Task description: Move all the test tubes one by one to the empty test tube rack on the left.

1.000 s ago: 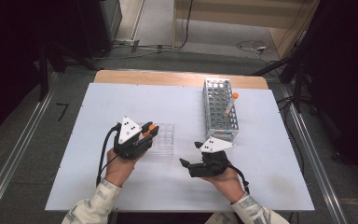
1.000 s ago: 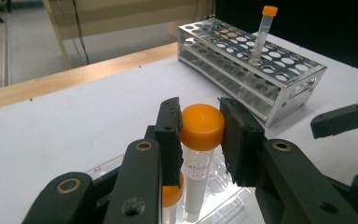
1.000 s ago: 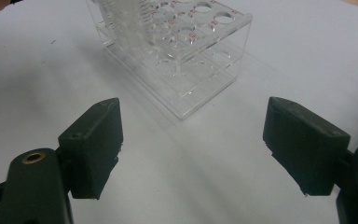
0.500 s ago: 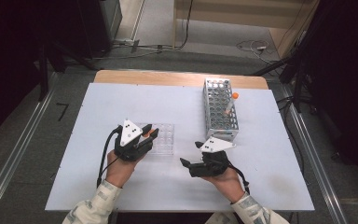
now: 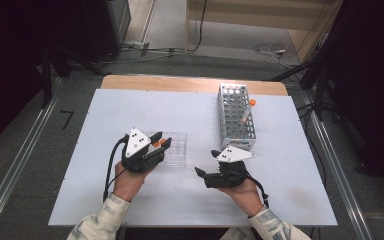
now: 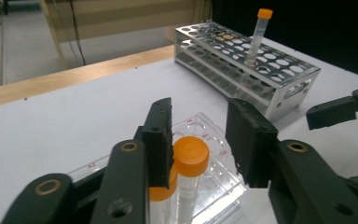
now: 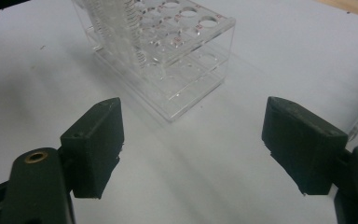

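An orange-capped tube (image 6: pixel 190 177) stands in the clear plastic rack (image 5: pixel 172 148), between the parted jaws of the left gripper (image 6: pixel 200 140), its cap just beside the left jaw. The right gripper (image 7: pixel 193 144) hovers wide open, nearby. A metal rack (image 5: pixel 236 116) stands beyond.

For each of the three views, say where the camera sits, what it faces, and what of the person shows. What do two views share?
High view: above the table, looking down; both forearms and tools.
Left gripper view: on the left tool, facing orange-capped tubes and metal rack; own jaws.
Right gripper view: on the right tool, facing clear rack; own jaws.
Shared: clear rack.
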### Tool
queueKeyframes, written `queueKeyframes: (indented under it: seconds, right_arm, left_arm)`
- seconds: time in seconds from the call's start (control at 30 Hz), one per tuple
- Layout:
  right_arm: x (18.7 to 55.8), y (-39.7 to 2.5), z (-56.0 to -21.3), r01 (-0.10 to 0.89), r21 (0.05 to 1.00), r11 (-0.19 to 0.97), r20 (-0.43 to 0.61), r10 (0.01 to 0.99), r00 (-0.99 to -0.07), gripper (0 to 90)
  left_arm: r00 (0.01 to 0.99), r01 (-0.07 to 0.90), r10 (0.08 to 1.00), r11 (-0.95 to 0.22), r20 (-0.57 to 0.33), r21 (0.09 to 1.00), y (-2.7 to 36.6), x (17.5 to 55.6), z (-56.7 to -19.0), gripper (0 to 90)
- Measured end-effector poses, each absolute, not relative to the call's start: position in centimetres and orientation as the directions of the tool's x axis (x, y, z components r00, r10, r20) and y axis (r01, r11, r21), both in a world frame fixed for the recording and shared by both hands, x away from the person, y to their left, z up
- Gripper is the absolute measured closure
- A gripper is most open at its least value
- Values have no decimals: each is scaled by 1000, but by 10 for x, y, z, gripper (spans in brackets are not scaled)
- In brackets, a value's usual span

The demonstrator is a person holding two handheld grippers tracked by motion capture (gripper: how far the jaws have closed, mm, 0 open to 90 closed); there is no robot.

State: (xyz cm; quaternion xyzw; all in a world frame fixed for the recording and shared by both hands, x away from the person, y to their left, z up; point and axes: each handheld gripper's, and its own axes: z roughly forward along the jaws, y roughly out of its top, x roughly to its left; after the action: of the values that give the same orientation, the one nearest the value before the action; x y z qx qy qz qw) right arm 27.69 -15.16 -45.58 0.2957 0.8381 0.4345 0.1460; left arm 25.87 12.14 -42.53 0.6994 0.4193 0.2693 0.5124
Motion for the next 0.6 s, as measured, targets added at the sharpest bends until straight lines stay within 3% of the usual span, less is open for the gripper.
queueKeyframes:
  seconds: [0.1,0.3,0.43,0.6]
  right_arm:
    - [279,-155,-453,373,818,439,6,641,-767,202]
    - [288,-174,-445,408,825,392,3,718,-696,215]
    - [294,-187,-442,423,829,367,-5,760,-650,223]
    - [301,-199,-437,424,840,339,-14,794,-608,235]
  left_arm:
    - [491,305,869,-103,-64,947,120,256,-423,427]
    - [472,306,880,-110,-51,946,114,251,-421,217]
    - [473,312,880,-113,-51,943,113,247,-421,164]
    - [469,306,881,-106,-53,946,115,243,-421,164]
